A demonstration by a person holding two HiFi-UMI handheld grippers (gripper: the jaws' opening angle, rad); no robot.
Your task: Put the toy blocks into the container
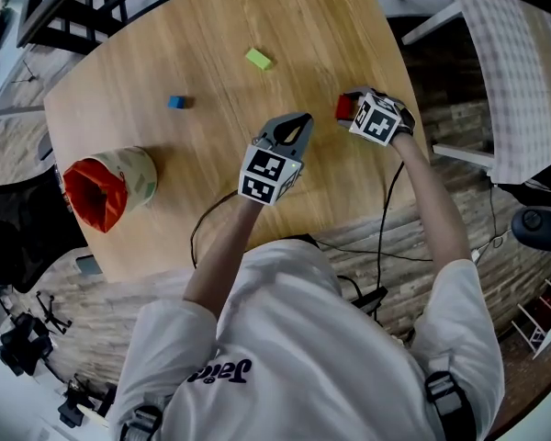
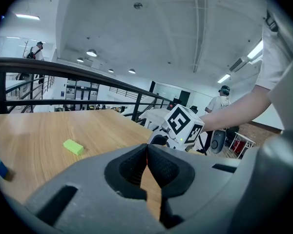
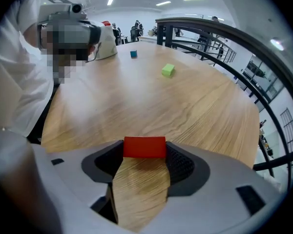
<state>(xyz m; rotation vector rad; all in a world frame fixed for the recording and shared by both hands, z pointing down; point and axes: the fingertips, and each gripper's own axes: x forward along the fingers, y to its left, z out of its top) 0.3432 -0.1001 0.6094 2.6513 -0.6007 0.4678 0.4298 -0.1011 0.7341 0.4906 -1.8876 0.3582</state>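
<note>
The right gripper has its jaws spread wide. A red block lies on the table between the tips and fills the gap almost from pad to pad. I cannot tell whether the pads press on it. The pads are dark with a fine ribbed grain, set in smooth grey plastic shells. The red block is a plain matte brick with flat faces and sharp corners.

The left gripper has its jaws pressed together at the tips, with nothing between them. It hangs above the table, just beside the right gripper and nearer the person. Each gripper carries a white cube with black square markers.

The table is pale wood with a long streaky grain and rounded corners. A lime green block lies further out on it, oblong and matte. A small blue block sits to its left, well apart from it. The container is a pale cup with a red inside. It lies on its side near the table's left edge, far from all three blocks, with its mouth facing off the table.

Black cables trail over a plank floor below the table edge. A dark metal railing runs behind the table, in a large hall with white ceiling lights.
</note>
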